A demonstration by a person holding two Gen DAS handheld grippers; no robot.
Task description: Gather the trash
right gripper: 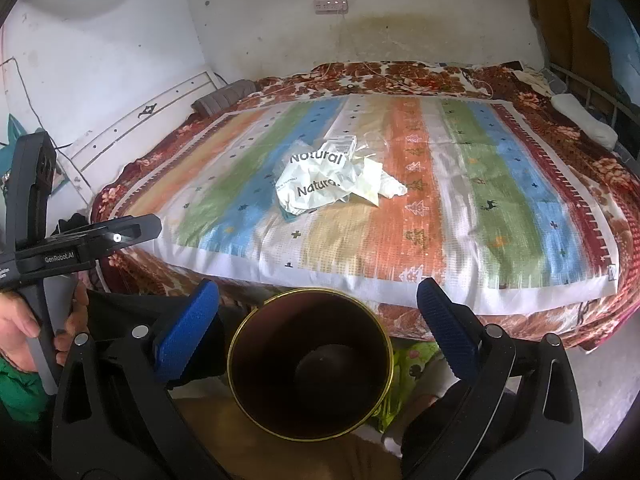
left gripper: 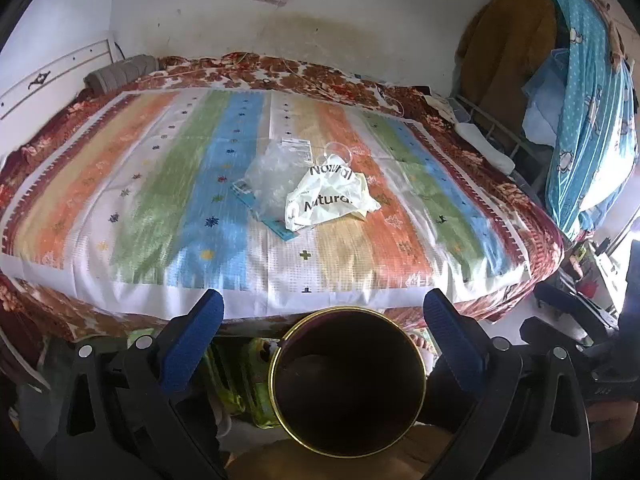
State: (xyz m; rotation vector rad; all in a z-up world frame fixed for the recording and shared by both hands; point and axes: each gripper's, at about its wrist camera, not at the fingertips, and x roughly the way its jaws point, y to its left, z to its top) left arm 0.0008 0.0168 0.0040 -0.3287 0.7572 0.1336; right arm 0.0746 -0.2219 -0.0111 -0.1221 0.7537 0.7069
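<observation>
— So, anything collected yet?
— Seemingly nothing: the bin (right gripper: 310, 364) looks empty, the crumpled wrappers (left gripper: 320, 196) lie mid-bed, and left gripper (left gripper: 322, 312) and right gripper (right gripper: 318, 300) are spread, holding nothing.

A bed (right gripper: 520, 240) with a striped cover fills the room; behind it, a stained white wall (right gripper: 260, 20) carries what looks like a power strip (right gripper: 331, 5).

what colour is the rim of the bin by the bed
Gold, around a dark brown inside; the bin rim shows best in the right wrist view.
</observation>
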